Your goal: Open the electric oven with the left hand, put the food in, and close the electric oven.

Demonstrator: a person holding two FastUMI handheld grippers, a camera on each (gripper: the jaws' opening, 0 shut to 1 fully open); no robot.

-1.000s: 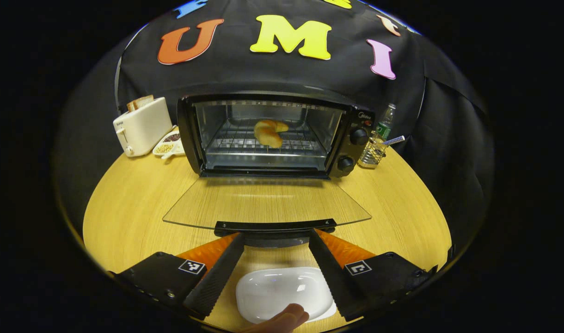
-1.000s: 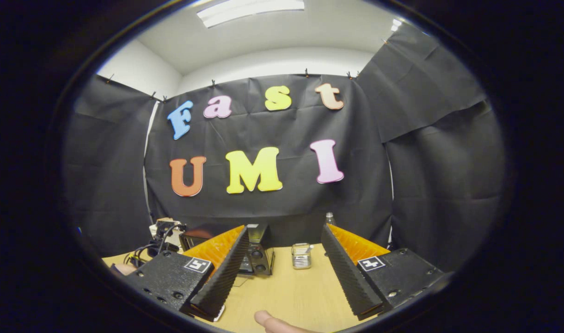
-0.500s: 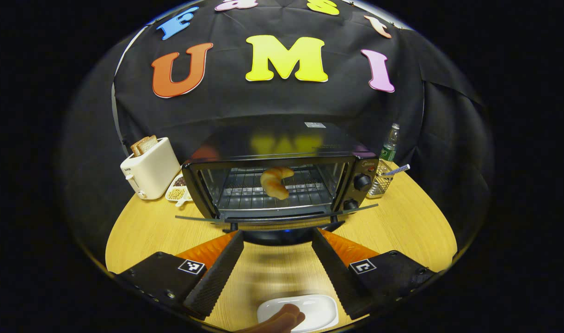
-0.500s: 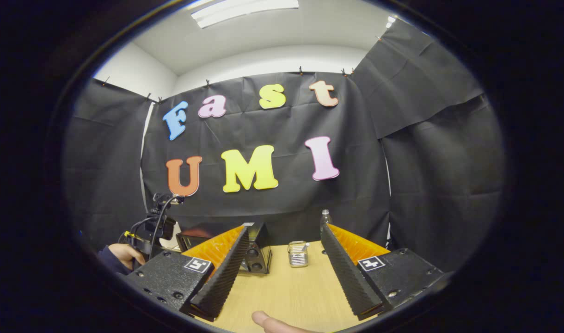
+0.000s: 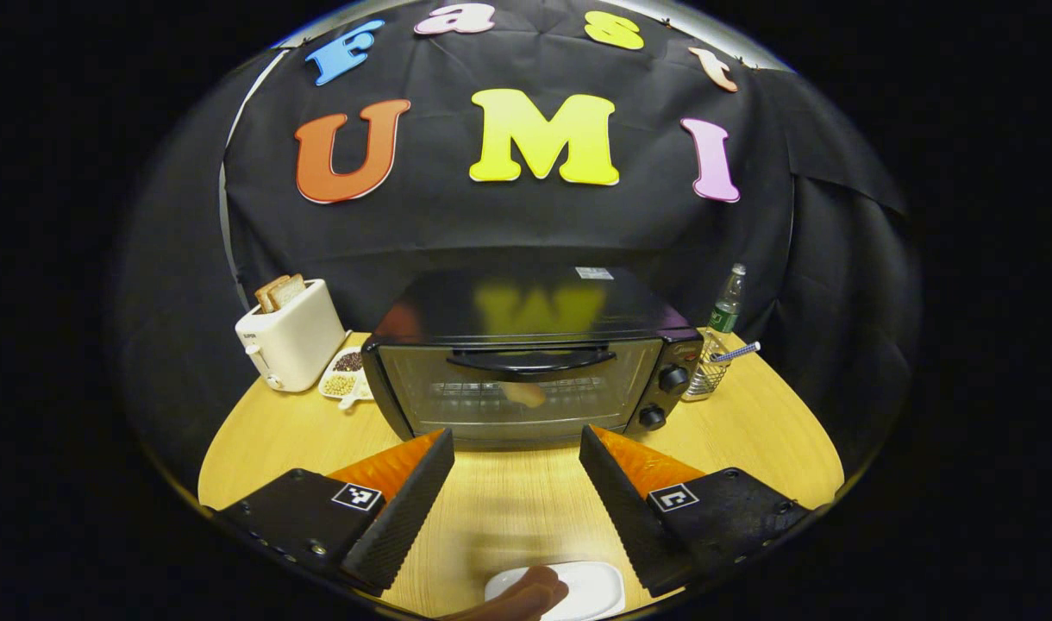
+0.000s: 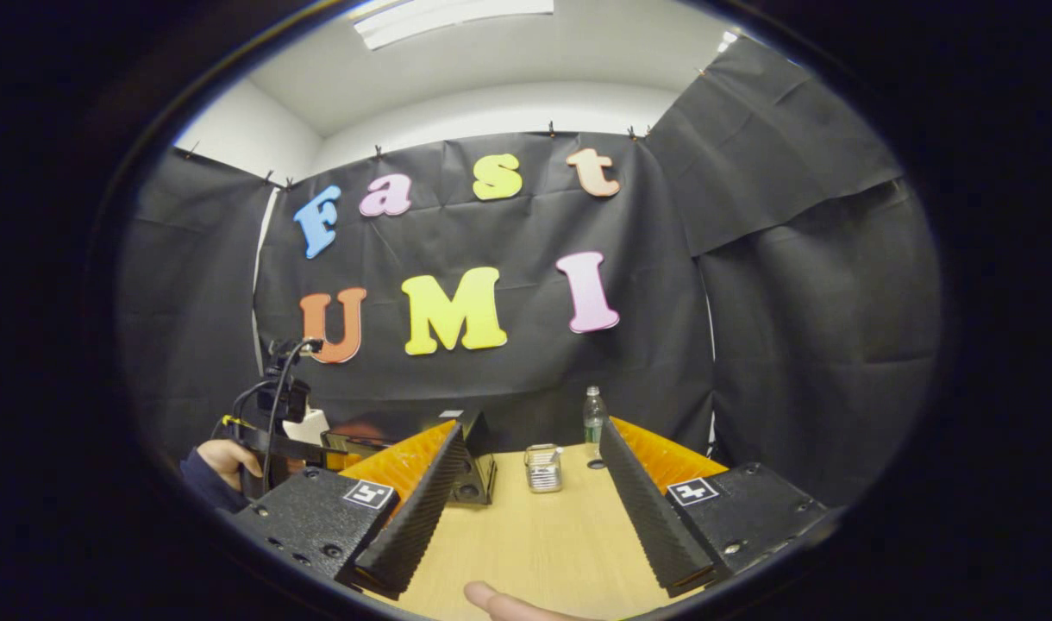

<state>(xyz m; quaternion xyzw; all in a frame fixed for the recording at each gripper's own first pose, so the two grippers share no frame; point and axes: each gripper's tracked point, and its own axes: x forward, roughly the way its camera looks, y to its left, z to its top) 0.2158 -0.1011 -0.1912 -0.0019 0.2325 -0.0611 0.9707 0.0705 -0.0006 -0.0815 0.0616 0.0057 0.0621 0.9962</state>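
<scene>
Ahead of the left gripper (image 5: 516, 448), fingers apart, the oven (image 5: 526, 362) is sitting closed, label unreadable; right gripper (image 6: 530, 461) fingers apart over bare table (image 6: 535, 535).

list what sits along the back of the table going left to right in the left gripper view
toaster → divided snack dish → electric oven, door shut → wire basket → bottle

A ceiling light panel (image 6: 453, 10) glares white overhead; the oven's glossy top (image 5: 526, 304) mirrors the wall, soft shadows pool beneath the grippers, and edges bow.
</scene>
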